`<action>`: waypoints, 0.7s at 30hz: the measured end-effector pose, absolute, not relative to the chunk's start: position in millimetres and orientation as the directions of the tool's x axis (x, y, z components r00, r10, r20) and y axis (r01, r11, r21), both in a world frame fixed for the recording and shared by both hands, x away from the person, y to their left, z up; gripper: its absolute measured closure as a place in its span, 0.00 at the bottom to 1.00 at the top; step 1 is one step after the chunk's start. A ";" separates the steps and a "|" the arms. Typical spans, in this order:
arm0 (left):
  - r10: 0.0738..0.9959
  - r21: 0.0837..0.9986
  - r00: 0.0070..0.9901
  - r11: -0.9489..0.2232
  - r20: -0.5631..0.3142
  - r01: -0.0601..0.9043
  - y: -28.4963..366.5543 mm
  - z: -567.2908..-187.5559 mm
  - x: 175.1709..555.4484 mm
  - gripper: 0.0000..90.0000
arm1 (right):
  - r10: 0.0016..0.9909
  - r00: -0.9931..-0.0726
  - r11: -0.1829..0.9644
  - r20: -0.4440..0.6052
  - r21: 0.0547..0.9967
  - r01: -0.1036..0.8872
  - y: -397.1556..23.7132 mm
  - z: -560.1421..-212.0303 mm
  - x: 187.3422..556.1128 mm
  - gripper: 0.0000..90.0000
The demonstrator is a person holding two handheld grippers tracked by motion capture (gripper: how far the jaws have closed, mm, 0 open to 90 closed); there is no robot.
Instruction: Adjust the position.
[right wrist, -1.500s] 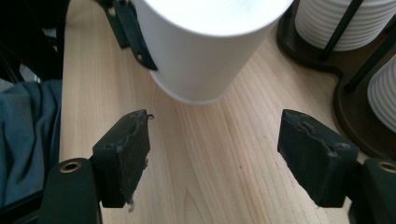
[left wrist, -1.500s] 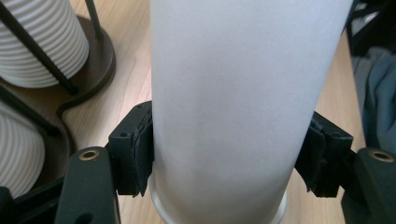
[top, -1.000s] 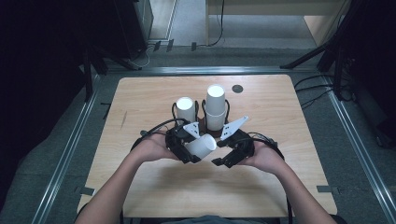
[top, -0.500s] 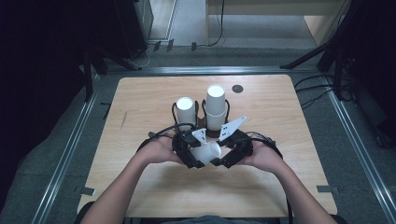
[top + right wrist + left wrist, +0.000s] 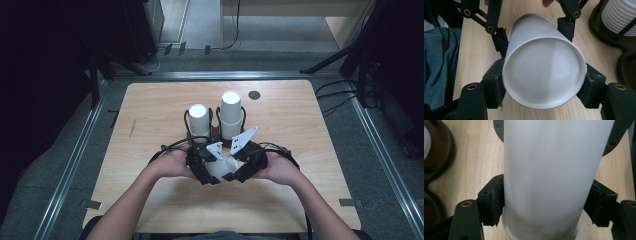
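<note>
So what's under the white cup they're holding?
Under the white cup there is bare wooden table. Both grippers, left and right, clamp its sides. The cup itself covers the wood directly beneath.

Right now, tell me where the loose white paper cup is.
In the high view the white paper cup lies sideways between both hand-held grippers, near the table's front edge, just before the dark cup holder.

We see a light wooden table (image 5: pixel 150 110) with a small dark round spot (image 5: pixel 254 95) near its far edge. On it stands a dark wire holder (image 5: pixel 214 131) with two stacks of white cups — a short one (image 5: pixel 198 120) and a taller one (image 5: pixel 231 114).
</note>
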State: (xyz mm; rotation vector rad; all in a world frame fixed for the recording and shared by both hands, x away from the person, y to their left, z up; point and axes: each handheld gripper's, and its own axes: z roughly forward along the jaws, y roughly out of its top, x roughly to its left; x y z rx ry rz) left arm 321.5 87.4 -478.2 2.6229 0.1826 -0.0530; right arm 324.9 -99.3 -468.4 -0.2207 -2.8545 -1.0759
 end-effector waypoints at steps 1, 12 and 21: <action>0.131 0.499 0.989 -0.854 -0.072 0.149 88.7 -478.2 321.7 0.25 | 0.106 -0.986 0.738 0.126 0.655 0.163 -100.2 -467.7 325.2 0.38; 0.253 0.622 0.964 -0.743 -0.082 0.248 107.2 -476.8 324.9 0.03 | 0.146 -0.980 0.721 0.131 0.665 0.197 -114.5 -464.3 328.9 0.38; 0.267 0.679 0.956 -0.680 -0.120 0.276 107.1 -484.8 322.5 0.03 | 0.156 -0.976 0.700 0.151 0.681 0.217 -120.4 -460.5 329.3 0.37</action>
